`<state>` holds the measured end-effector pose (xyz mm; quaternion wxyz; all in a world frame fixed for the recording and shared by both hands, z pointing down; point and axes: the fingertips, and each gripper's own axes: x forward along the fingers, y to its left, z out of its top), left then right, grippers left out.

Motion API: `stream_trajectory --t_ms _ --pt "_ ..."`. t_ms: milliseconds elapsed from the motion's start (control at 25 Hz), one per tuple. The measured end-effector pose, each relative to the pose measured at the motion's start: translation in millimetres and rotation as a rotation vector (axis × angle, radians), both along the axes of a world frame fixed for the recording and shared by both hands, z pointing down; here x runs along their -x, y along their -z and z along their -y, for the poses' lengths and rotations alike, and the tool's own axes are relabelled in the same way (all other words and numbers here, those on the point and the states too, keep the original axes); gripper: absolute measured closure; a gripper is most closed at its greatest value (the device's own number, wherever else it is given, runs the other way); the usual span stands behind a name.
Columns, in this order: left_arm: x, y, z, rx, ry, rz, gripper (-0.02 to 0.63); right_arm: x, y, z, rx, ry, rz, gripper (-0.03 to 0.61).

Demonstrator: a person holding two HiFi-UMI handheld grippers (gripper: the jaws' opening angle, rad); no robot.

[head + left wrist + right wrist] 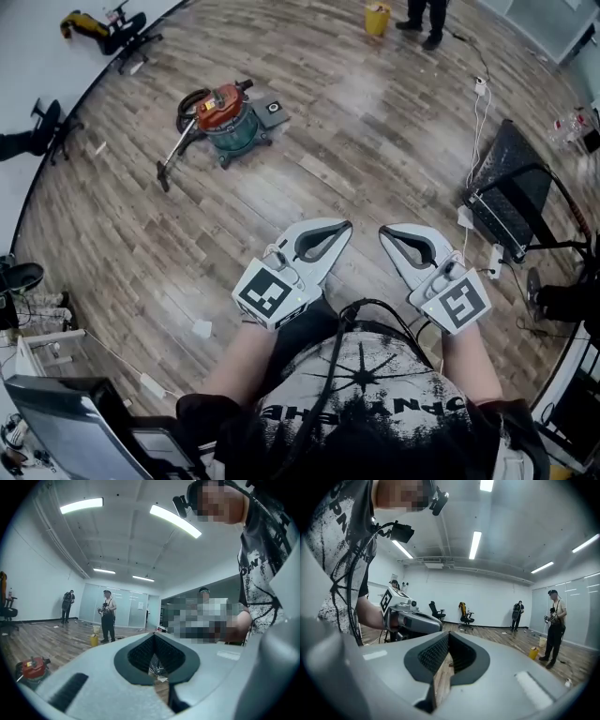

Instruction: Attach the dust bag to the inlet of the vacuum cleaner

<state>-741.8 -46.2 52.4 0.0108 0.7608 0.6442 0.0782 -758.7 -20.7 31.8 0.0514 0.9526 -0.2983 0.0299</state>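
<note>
The room is wide, with white walls and a wood-plank floor (375, 141). The vacuum cleaner (228, 117) stands on it with its hose trailing beside it, well apart from both tools. Beyond the vacuum cleaner are a yellow bucket (377, 17) and an office chair (127, 36). The left tool (343, 228) and right tool (384, 232) have their jaws closed together on nothing. Only the gripper views show the ceiling light strips (173, 520).
</note>
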Motion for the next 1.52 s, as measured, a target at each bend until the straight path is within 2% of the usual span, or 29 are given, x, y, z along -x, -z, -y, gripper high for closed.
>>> stream_trajectory --t_ms 240,400,560,680,960,1240,1520 --pt "-71 8 6 -0.002 -0.02 -0.015 0.614 -79 16 6 0.024 0.001 -0.034 0.572" --pt "-104 16 6 0.036 -0.046 -0.028 0.615 -115 20 13 0.036 -0.013 -0.025 0.572" --pt "-129 12 8 0.035 -0.058 -0.028 0.614 -141 13 15 0.045 -0.028 -0.017 0.572" --pt "-148 13 14 0.052 -0.071 -0.063 0.615 -158 10 20 0.049 -0.038 -0.012 0.572" --pt "-178 11 13 0.047 -0.07 -0.036 0.615 -186 14 16 0.054 -0.048 -0.021 0.572" --pt "-200 3 -9 0.024 -0.077 -0.013 0.614 -211 11 -12 0.043 -0.063 -0.022 0.571" --pt "-259 -2 -58 -0.002 -0.045 -0.016 0.614 -274 5 -71 0.042 -0.042 -0.005 0.572"
